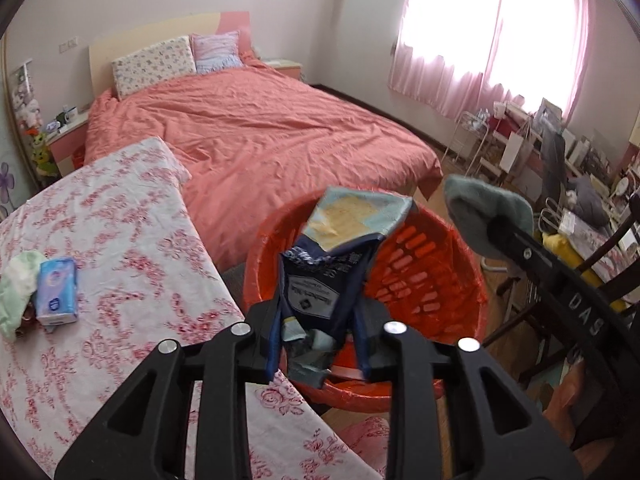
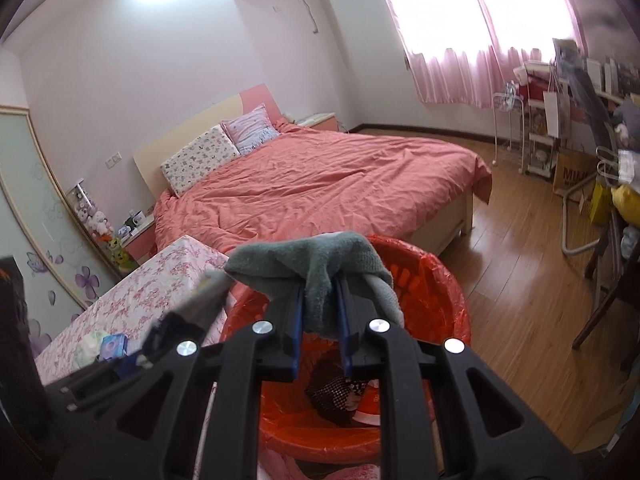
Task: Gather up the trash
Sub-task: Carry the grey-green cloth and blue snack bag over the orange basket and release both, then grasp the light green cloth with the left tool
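Left tongs (image 1: 316, 332) pinch dark blue wrapper (image 1: 320, 284), held above red bin (image 1: 460, 280). Right tongs (image 2: 320, 312) pinch grey cloth (image 2: 316, 268), also above bin, at its far rim. Dark netting (image 2: 336, 394) lies at bin bottom. Flowery surface (image 1: 132, 240) touches bin's left side; blue tissue pack (image 1: 56, 290) and green cloth (image 1: 16, 288) on it. Pink bed (image 1: 256, 120) behind bin.

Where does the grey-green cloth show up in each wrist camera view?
Left wrist: the grey-green cloth is at right of centre, held out on the right gripper beside the orange bin.
Right wrist: the cloth is at centre, pinched between the fingers over the bin.
Shared landmark: the pink bed.
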### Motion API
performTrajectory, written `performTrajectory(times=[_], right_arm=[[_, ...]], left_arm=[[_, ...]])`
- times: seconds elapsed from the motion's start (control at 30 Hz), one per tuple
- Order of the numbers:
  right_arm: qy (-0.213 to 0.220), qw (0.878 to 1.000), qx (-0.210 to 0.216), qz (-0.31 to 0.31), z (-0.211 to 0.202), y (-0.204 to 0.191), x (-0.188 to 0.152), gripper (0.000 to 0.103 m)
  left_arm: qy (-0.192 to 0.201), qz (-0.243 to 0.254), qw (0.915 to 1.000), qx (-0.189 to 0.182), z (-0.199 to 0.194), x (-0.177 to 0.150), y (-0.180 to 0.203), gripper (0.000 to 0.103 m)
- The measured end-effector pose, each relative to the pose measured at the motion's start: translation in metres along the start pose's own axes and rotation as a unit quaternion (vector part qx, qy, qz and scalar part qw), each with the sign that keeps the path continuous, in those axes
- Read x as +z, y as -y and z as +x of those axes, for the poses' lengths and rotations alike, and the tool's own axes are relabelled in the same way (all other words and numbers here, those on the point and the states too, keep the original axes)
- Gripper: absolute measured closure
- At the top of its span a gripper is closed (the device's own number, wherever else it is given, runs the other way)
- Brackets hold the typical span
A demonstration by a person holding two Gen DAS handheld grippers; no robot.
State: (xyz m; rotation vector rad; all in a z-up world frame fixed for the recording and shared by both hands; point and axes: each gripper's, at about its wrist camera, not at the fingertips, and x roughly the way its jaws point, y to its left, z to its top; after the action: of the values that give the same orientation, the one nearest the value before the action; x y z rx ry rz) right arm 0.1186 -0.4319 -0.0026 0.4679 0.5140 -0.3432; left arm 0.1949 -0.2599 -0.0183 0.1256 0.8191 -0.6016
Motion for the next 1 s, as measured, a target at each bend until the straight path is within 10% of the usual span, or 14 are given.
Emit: performTrajectory(times=[0.57,1.0], right_arm=[[-0.011,0.999,-0.018,-0.037,0.01,-0.025,-0.019,0.05],[-0.047,0.992,0.023,-0.112,0.017,-0.102,-0.06,0.049]], left_arm=[[-0.006,-0.008,0.9971,0.076,-0.01,-0.018,-0.038,0.043],[0.011,-0.091,0.9713,0.219,-0.055,-0.045,-0.189,0.043]])
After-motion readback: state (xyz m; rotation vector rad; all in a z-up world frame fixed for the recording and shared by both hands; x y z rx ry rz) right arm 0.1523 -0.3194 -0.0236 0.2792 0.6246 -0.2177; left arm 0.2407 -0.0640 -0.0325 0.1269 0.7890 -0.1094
